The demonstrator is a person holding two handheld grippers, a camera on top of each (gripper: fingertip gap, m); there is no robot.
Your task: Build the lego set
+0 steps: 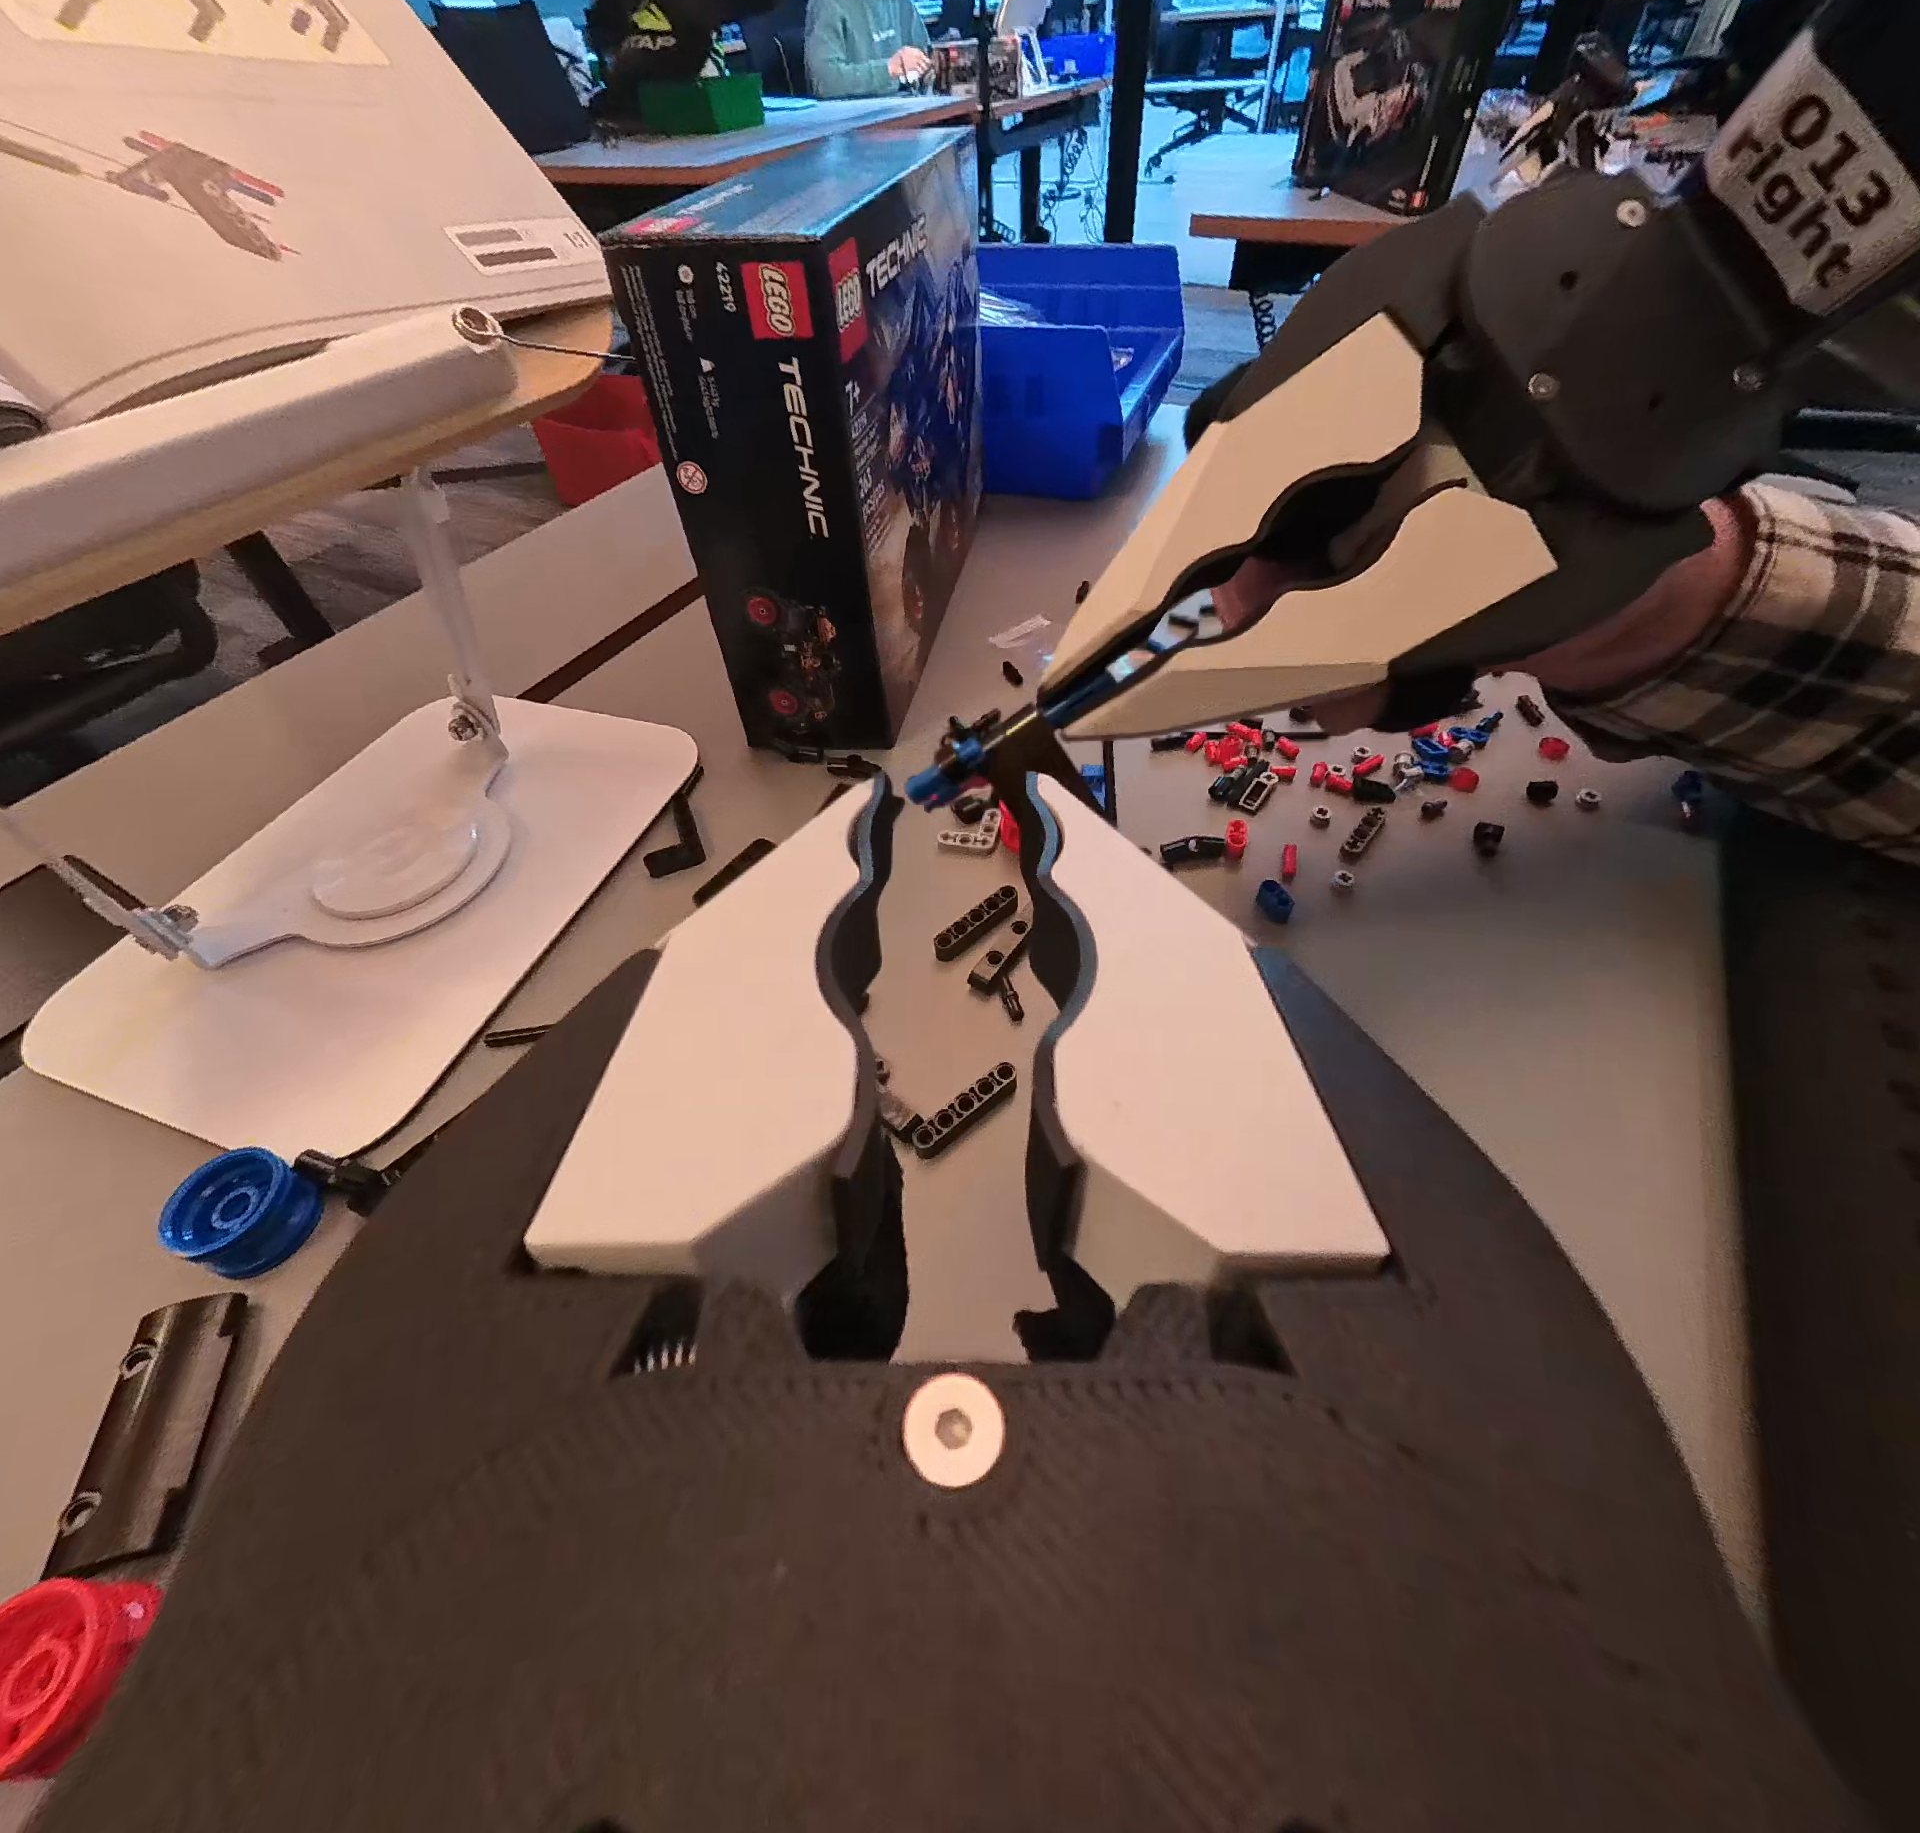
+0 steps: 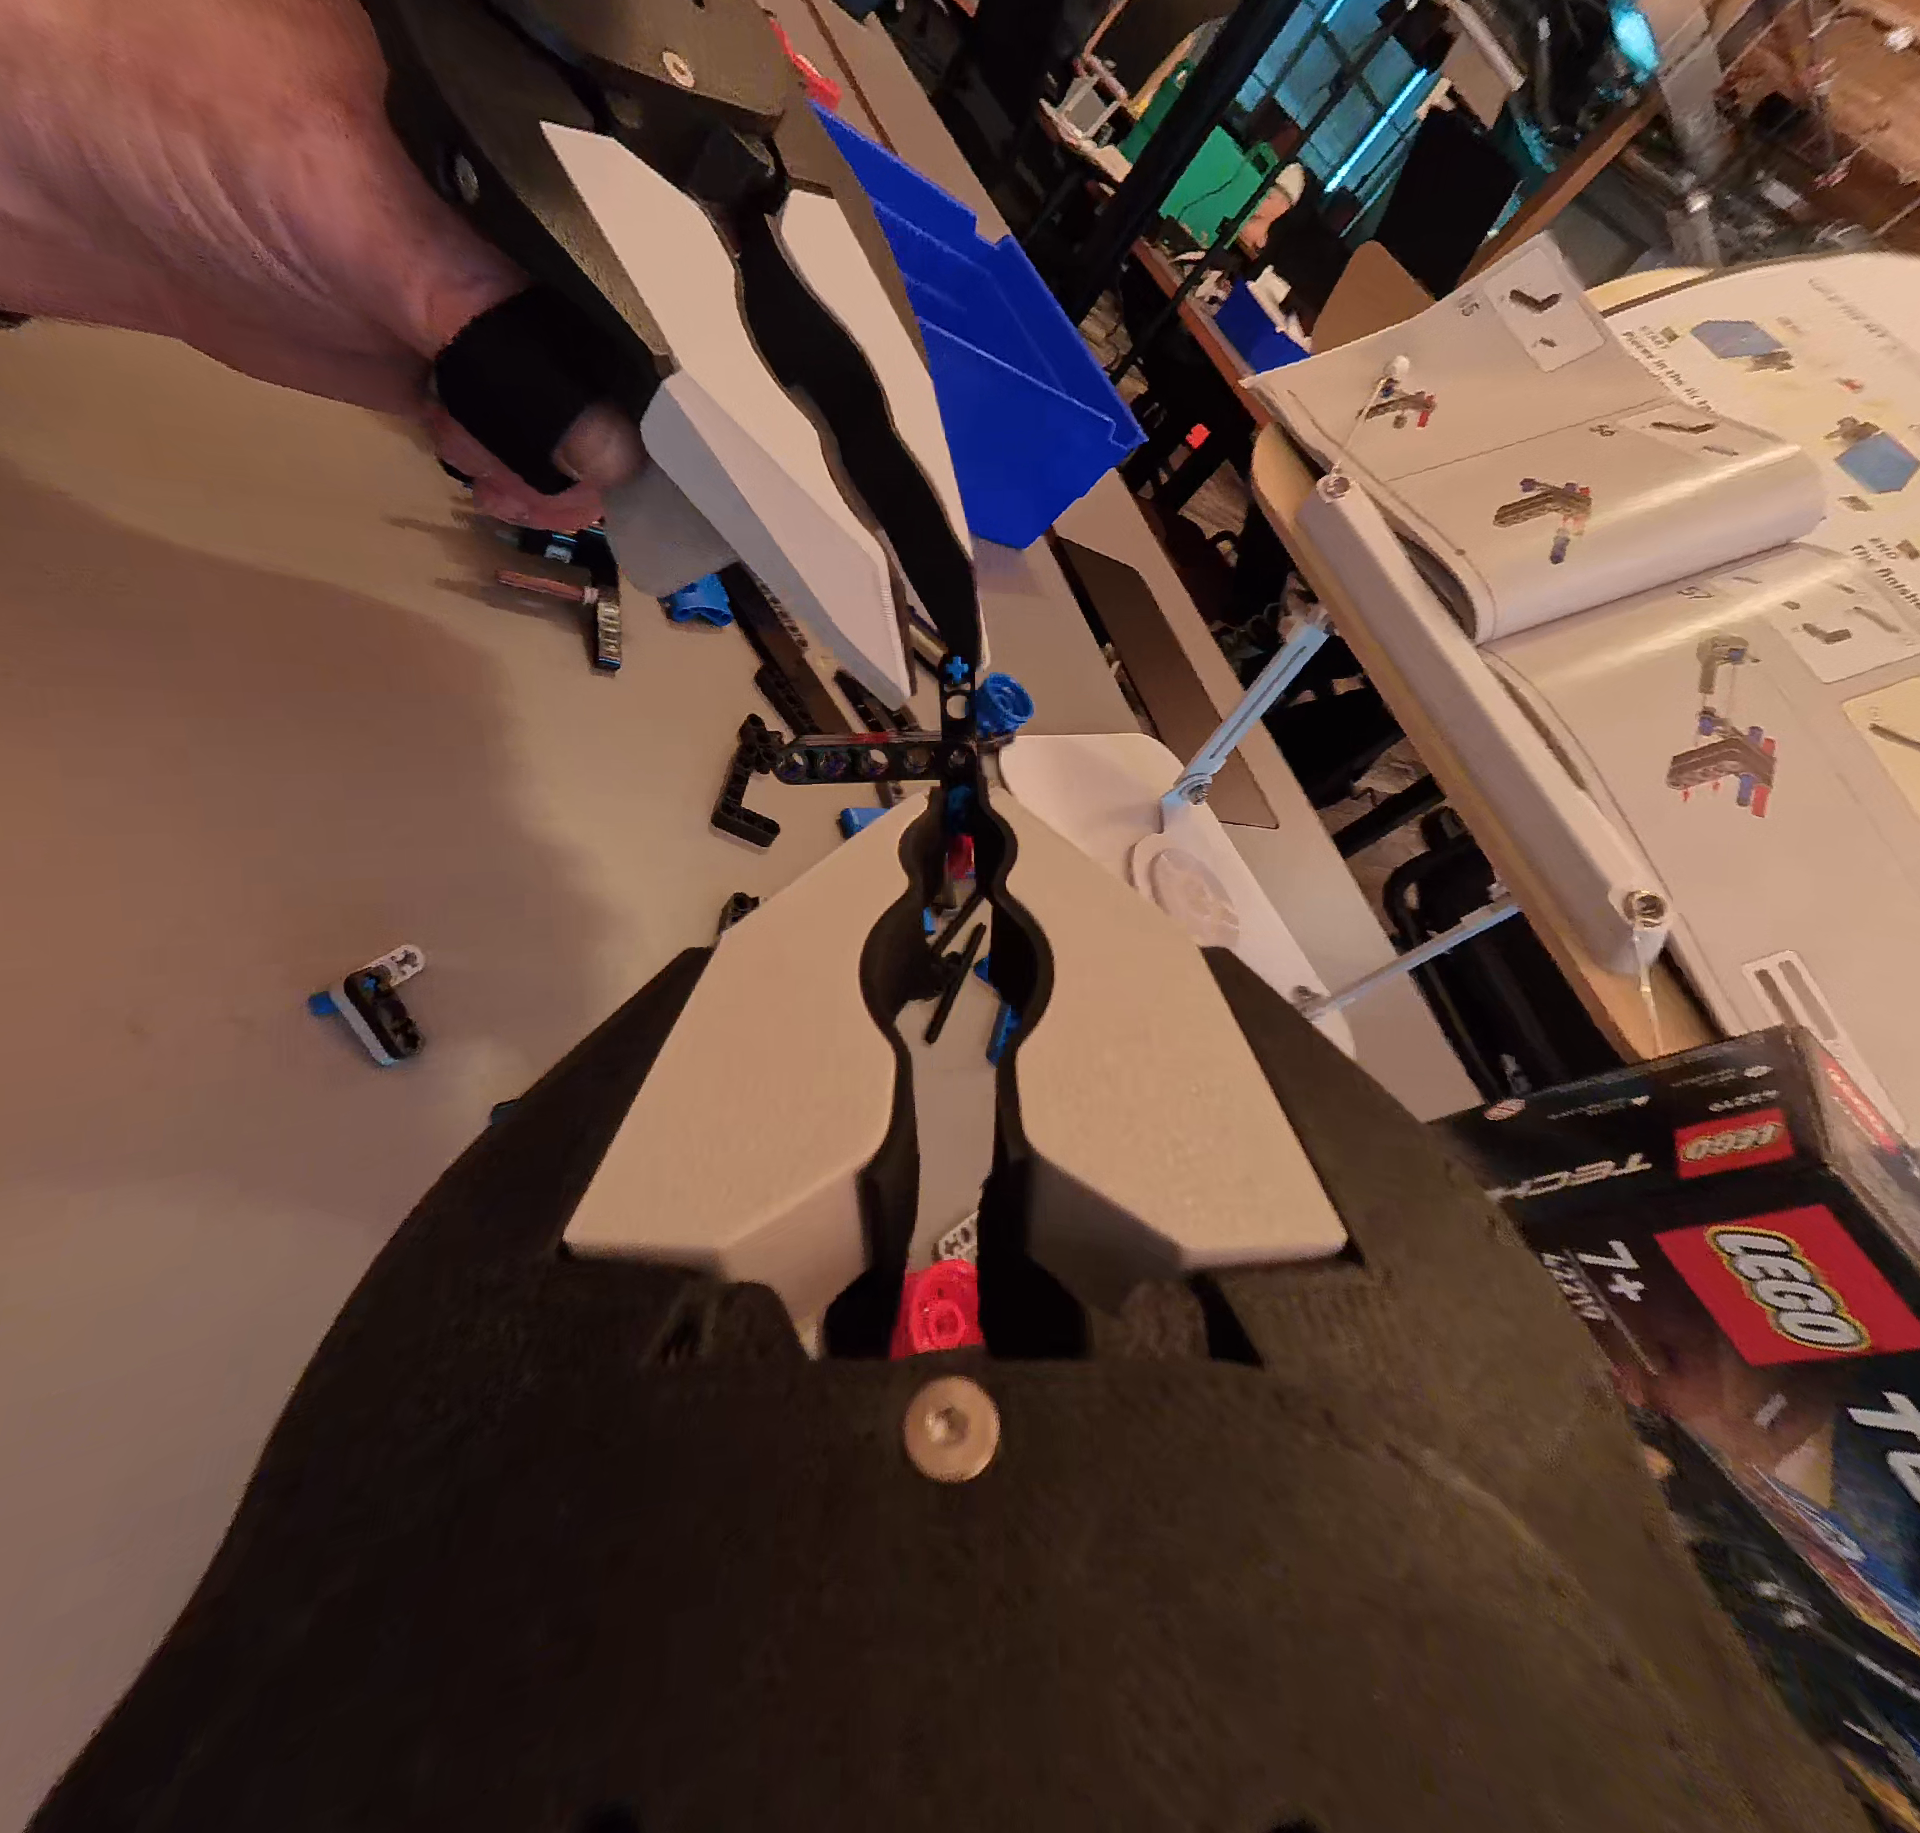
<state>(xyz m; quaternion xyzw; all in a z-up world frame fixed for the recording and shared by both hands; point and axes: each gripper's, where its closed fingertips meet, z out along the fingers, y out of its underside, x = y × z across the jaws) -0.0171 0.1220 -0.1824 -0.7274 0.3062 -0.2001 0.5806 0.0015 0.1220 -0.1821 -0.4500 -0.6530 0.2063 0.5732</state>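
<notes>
Gripping black lego assembly (image 2: 940, 744): both grippers; contact points hidden behind fingertips.

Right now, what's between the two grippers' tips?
The small black-and-blue lego piece: the left gripper and right gripper both pinch it, with nothing else between them. The right wrist view shows it best.

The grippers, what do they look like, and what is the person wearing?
Each gripper, left gripper and right gripper, has a rough black body, one silver screw and two pale pointed fingers with wavy black inner edges. The right one bears a white label. The person wears a plaid sleeve.
</notes>
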